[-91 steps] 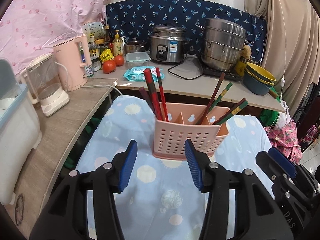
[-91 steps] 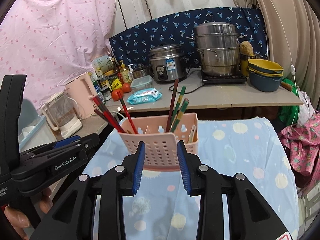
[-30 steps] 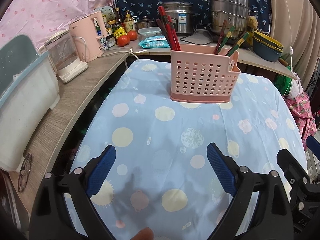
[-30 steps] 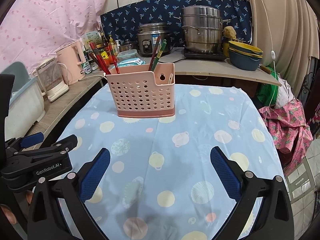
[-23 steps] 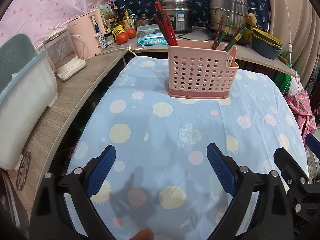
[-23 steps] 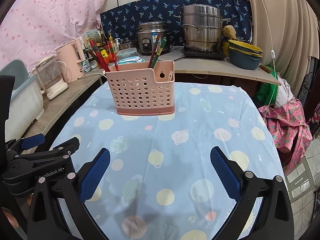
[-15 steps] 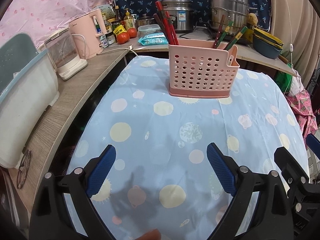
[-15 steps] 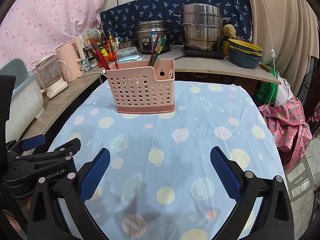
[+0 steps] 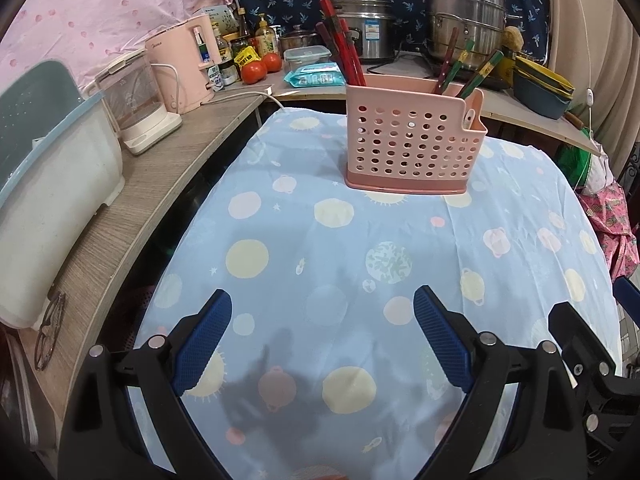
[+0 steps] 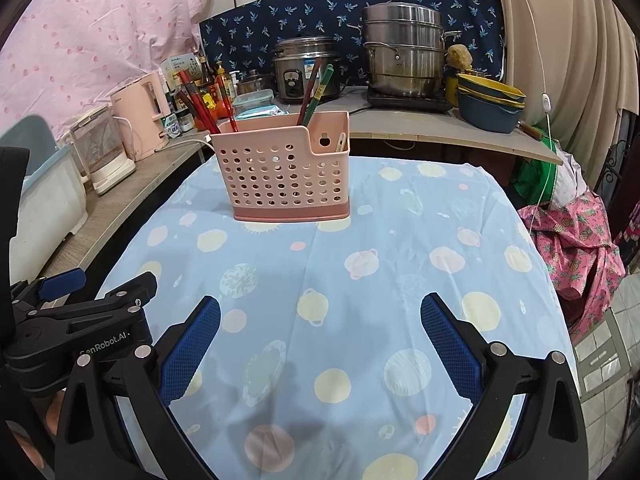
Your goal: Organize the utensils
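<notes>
A pink perforated utensil holder (image 9: 414,140) (image 10: 284,168) stands upright on the blue dotted tablecloth (image 9: 360,264) (image 10: 360,264), toward its far side. Red chopsticks (image 9: 340,50) (image 10: 196,98) lean out of its left compartment. Green and brown chopsticks (image 9: 466,66) (image 10: 318,88) lean out of the right part. My left gripper (image 9: 322,332) is open and empty, well short of the holder. My right gripper (image 10: 320,340) is also open and empty, near the table's front. The left gripper's body (image 10: 76,332) shows at the right view's lower left.
A wooden counter (image 9: 132,208) runs along the left with a white bin (image 9: 44,184), a glass kettle (image 9: 134,108) and a pink kettle (image 9: 184,64). Behind are a rice cooker (image 10: 306,70), a steel steamer pot (image 10: 404,50), stacked bowls (image 10: 490,106), tomatoes (image 9: 262,66). Pink cloth (image 10: 580,240) lies right.
Three seconds ago both grippers were narrowly spread right at the holder. Both have pulled back toward the table's near edge and spread wide. Over the last second they barely move.
</notes>
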The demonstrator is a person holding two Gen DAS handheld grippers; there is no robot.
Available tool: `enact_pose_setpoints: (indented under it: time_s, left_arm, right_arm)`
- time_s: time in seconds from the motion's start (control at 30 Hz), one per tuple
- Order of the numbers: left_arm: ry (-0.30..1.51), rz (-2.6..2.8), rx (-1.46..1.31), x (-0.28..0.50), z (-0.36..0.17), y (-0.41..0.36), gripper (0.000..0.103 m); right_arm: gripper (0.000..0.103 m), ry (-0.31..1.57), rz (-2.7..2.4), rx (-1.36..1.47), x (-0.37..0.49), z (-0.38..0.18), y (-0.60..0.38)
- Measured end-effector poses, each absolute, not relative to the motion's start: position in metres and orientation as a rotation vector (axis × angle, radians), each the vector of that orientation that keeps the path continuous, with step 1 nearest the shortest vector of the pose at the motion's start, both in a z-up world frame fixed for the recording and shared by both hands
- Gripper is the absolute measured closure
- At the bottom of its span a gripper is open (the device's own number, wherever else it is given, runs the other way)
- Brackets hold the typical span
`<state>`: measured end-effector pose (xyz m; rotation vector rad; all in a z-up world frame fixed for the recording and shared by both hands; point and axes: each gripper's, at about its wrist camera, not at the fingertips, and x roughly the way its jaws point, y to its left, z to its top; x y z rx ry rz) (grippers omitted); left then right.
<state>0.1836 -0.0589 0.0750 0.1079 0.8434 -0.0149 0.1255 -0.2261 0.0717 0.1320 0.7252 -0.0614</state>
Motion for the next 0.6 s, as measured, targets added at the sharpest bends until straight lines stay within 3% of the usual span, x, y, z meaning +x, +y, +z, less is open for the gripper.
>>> enact_pose_setpoints:
  time_s: [0.6]
  left_arm:
    - [0.844, -0.014, 0.117, 0.1847, 0.072, -0.0598, 0.015]
  right_arm:
    - [0.007, 0.737, -0.07, 0.136, 0.1268, 0.0681, -0.2269]
